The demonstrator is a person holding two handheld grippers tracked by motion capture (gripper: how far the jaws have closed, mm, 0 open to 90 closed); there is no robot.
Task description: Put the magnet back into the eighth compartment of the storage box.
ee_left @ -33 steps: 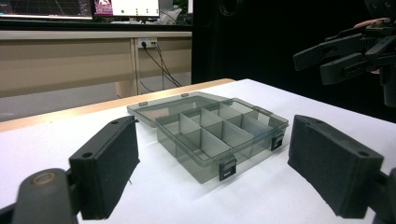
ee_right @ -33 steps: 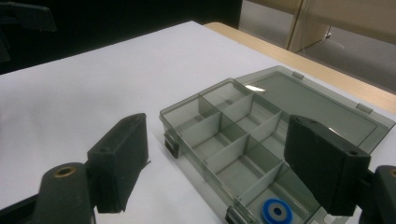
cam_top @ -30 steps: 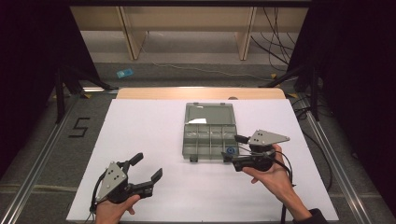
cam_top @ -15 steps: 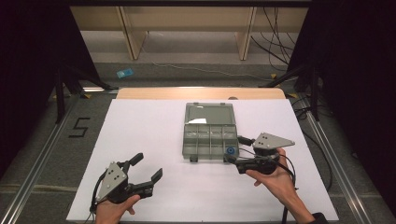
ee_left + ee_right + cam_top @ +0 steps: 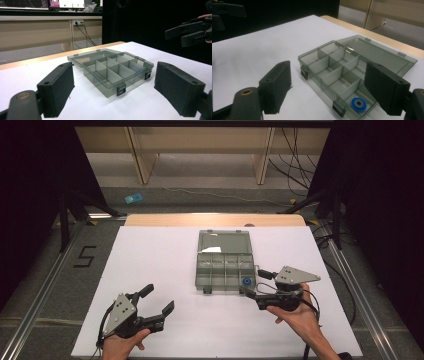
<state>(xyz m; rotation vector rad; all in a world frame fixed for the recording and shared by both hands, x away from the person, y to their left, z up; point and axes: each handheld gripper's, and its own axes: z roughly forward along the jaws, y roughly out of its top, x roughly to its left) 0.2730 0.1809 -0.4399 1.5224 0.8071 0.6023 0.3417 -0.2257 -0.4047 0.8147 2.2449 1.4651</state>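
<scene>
Blue ring (image 5: pixel 358 104) lies in organizer box (image 5: pixel 352 72), right gripper (image 5: pixel 329 92) jaws open, empty.

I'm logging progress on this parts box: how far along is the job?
Done: the organizer box lies open, with a blue ring in its near corner compartment. In hand: nothing; the right gripper hovers open beside that corner, the left gripper is open too. Left: the other compartments look empty; the lid is unclosed.
</scene>
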